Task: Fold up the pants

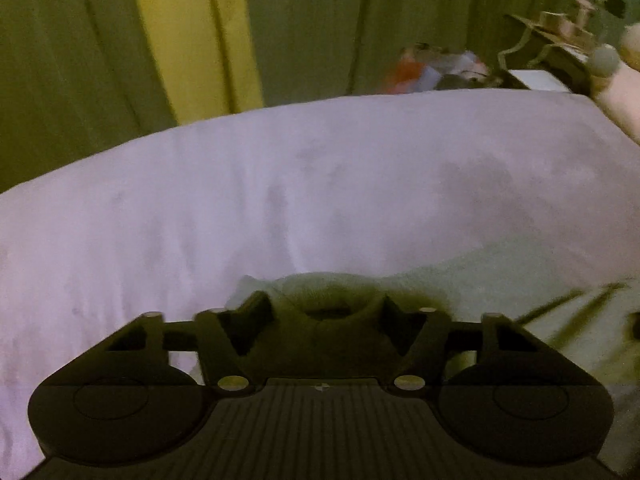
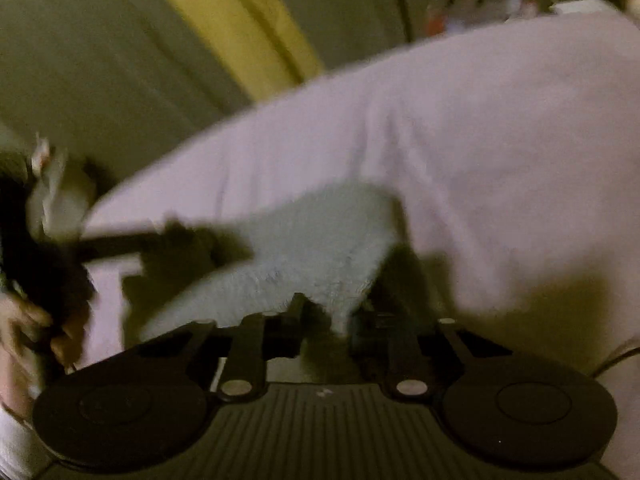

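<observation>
The pants [image 1: 460, 280] are pale grey-blue fleece and lie on a lavender bed sheet [image 1: 280, 180]. In the left wrist view, a bunched fold of them fills the gap between the fingers of my left gripper [image 1: 324, 308], which is closed on it. In the right wrist view, the pants [image 2: 320, 240] run from the middle of the sheet [image 2: 500, 140] down into my right gripper [image 2: 328, 312]. Its jaws stand narrow and pinch an edge of the fleece. The left gripper [image 2: 44, 264] shows there as a dark blur at the far left, with a hand [image 2: 24, 320] below it.
Green and yellow curtains [image 1: 192, 40] hang behind the bed's far edge. At the back right, blurred coloured items [image 1: 432, 68] lie beyond the bed, beside a cluttered stand [image 1: 560, 28]. Both views are motion-blurred.
</observation>
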